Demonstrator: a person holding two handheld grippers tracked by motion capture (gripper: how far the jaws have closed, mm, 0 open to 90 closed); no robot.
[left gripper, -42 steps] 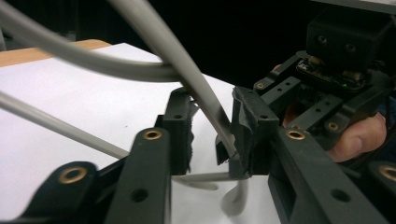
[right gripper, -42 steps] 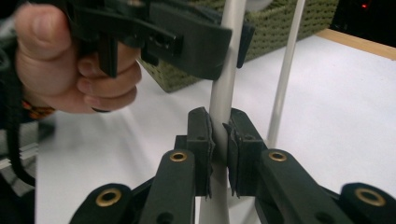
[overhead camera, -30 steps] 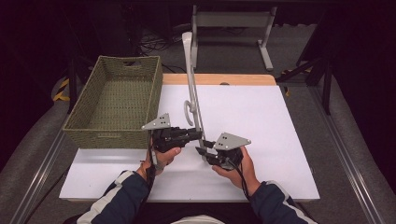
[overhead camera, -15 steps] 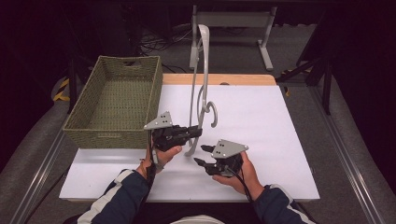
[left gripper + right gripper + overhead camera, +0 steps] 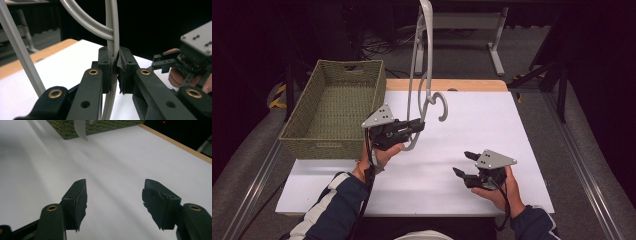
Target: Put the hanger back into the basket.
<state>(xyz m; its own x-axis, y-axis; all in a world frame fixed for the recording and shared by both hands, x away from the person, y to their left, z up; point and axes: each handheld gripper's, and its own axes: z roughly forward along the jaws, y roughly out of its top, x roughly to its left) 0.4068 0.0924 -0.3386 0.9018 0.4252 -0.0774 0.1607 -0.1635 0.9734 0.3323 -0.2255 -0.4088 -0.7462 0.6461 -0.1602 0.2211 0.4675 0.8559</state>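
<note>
In the high view the left gripper (image 5: 416,126) sits just left of the frame's centre, above the white bench (image 5: 512,125), with its jaws clamped on a grey plastic coat hanger (image 5: 428,55). The hanger stands nearly upright, rising from the gripper to the top edge of the frame, and its hook (image 5: 439,102) curls to the right just above the jaws. In the left gripper view the two black jaws press against a thin grey bar of the hanger (image 5: 113,37) from both sides, and further bars of it cross the upper left of the frame. The right gripper (image 5: 464,164) is held low over the bench in the lower right of the high view, well apart from the hanger; its jaws stand wide apart with nothing between them, as the right gripper view (image 5: 113,200) confirms. A green woven basket (image 5: 307,137) rests at the bench's left edge, just beside the left gripper.
</note>
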